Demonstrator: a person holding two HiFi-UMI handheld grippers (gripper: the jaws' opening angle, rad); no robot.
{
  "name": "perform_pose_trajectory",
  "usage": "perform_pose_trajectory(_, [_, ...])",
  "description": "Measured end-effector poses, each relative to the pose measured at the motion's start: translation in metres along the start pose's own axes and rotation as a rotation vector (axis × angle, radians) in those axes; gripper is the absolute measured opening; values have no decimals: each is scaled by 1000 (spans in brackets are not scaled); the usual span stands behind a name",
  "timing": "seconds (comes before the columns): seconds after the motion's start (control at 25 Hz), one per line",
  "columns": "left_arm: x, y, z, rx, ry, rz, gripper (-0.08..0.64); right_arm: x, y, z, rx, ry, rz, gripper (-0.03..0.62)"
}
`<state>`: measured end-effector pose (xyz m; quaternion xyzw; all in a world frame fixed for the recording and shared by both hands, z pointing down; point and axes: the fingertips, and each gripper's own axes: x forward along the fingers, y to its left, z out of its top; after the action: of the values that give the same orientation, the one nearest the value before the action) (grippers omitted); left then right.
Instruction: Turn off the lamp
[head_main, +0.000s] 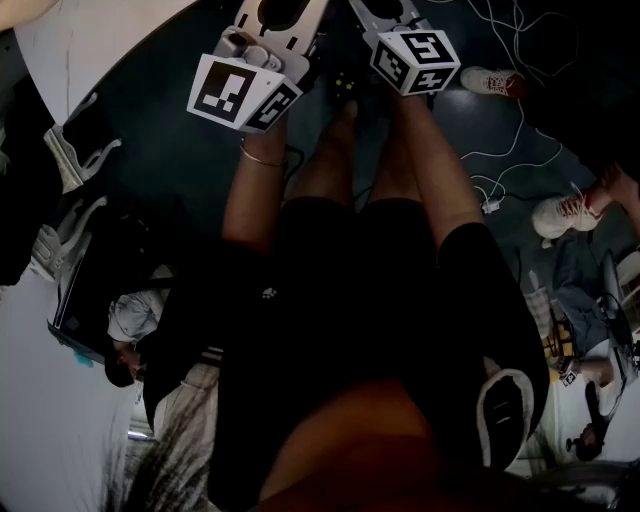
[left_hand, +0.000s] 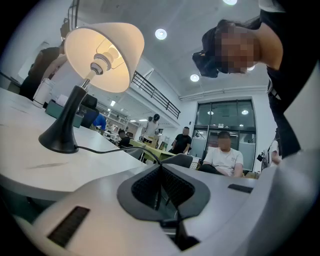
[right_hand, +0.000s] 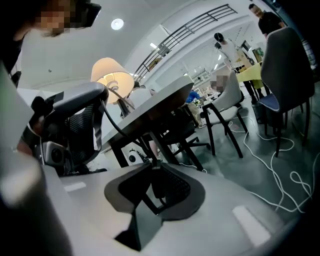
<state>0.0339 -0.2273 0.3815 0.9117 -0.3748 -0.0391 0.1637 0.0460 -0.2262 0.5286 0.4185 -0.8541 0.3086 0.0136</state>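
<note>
The lamp (left_hand: 104, 54) stands lit on a white table (left_hand: 35, 170), cream shade tilted over a black base (left_hand: 60, 141). Its black cord (left_hand: 116, 150) runs from the base to my left gripper (left_hand: 160, 169), which is shut on it. In the right gripper view the lit lamp (right_hand: 113, 78) sits far back and the cord (right_hand: 118, 128) drops from the table's edge to my right gripper (right_hand: 156, 169). Those jaws are shut on a dark oblong switch (right_hand: 159, 184) on the cord. In the head view only the two marker cubes (head_main: 240, 92) (head_main: 415, 60) show, close together.
Black chairs (right_hand: 286, 65) and table legs (right_hand: 175, 145) stand on the grey floor, where white cables (right_hand: 272, 162) lie. Several people (left_hand: 226, 156) sit or stand behind the table. In the head view, another person's shoes (head_main: 565, 212) and a white cable (head_main: 505, 150) lie to the right.
</note>
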Motion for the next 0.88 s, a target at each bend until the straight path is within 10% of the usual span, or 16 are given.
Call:
perform_pose_trajectory(0.28, [-8,-9,-8,106,11,-67,25,-14,1,-1,97,-1,42,63])
perform_pose_trajectory(0.88, [-42,-13,-94,59,162,-132,62,-42,14,8,246,-48,171,63])
